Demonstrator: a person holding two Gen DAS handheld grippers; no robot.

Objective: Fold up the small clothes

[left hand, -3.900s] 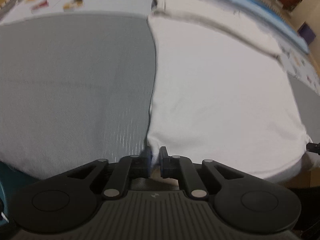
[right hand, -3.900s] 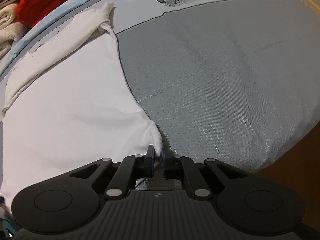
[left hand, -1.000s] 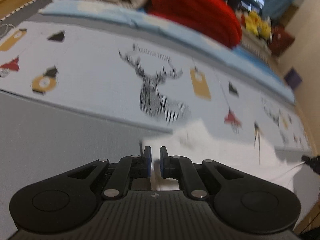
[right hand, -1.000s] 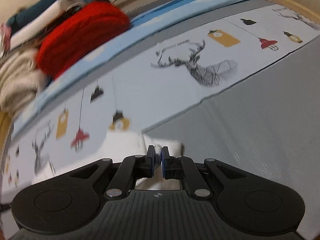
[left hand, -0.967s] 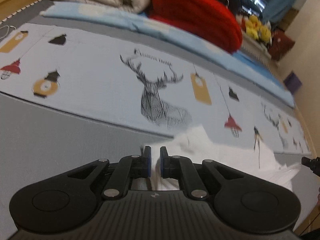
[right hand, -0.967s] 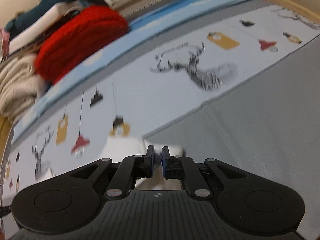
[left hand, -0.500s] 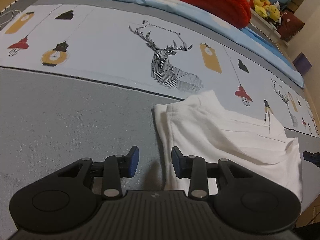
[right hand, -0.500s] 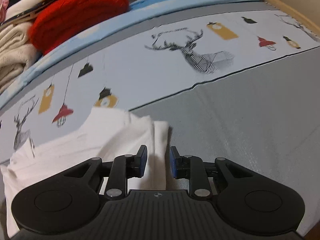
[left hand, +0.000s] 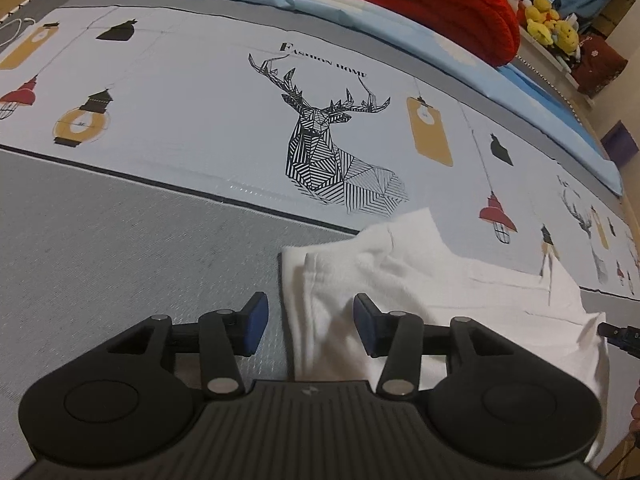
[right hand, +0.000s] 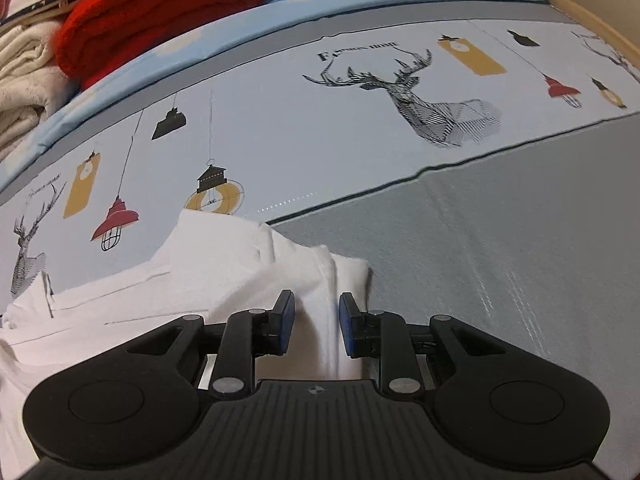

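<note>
— Left claw: now parted and widening further, where a second ago pinched shut on the cloth; left edge of the white garment lying loose between the blue pads, pressed by neither.
— And the right claw?
— Parted too, less widely, no longer clamped; a folded ridge of the same white garment running up between the pads, untouched by them.
— So, dropped?
— Looks released by both. Lies doubled over now on the bed, far edge reaching onto the printed band with the deer, rest on the grey part.
— Meaning for the fold?
— Probably one fold laid down and let go. Layers somewhat rumpled near the top corners; likely needs smoothing or another fold.
— Beyond that?
— Red knit and pale blankets stacked at the bed's far side, well apart.
</note>
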